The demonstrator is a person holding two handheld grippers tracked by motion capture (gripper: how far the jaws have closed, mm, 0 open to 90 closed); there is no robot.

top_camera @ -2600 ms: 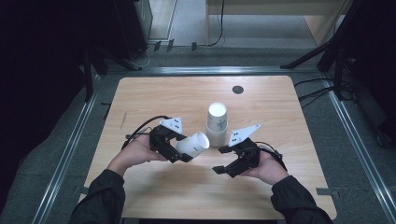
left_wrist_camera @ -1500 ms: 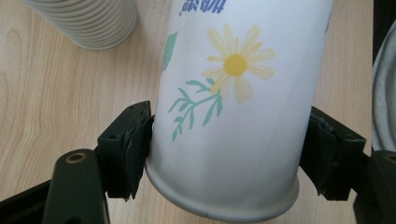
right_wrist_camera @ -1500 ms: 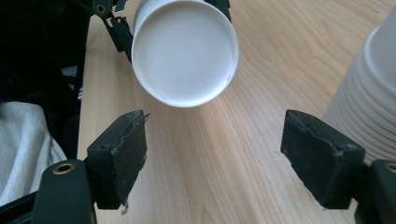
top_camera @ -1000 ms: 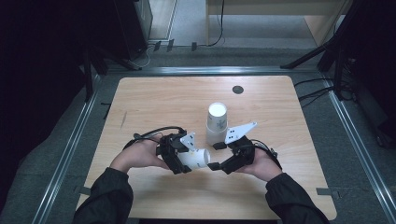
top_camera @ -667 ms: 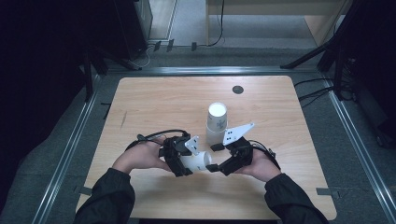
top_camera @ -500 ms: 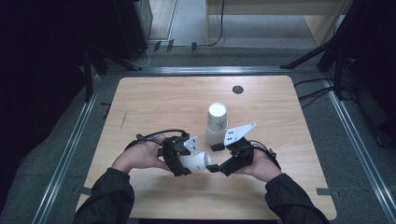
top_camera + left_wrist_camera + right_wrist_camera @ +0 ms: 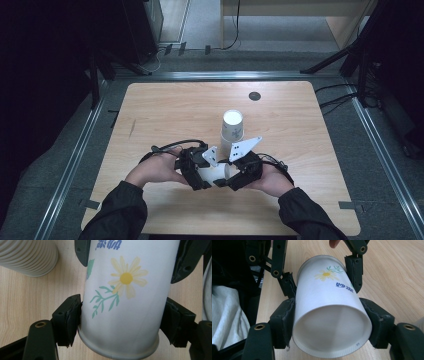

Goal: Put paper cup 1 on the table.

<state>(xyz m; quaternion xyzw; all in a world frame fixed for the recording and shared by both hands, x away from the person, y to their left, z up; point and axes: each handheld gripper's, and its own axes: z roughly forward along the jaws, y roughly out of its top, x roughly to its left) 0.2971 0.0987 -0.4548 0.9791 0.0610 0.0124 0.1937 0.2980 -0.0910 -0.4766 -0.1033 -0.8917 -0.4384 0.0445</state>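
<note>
High view: a person's two hands meet low over a wooden table (image 7: 165,110), holding a white paper cup (image 7: 214,173) on its side between the left gripper (image 7: 199,172) and the right gripper (image 7: 235,176). A stack of paper cups (image 7: 232,129) stands upright just behind them.

Left gripper view: the cup (image 7: 122,302), printed with a yellow daisy, sits pinched between the two black pads near its rim. The ribbed stack (image 7: 27,257) stands at upper left.

Right gripper view: the cup's open mouth (image 7: 332,332) faces the camera. The jaws have just been closing and now press both sides of the cup near its mouth; the left gripper grips the far end.
</note>
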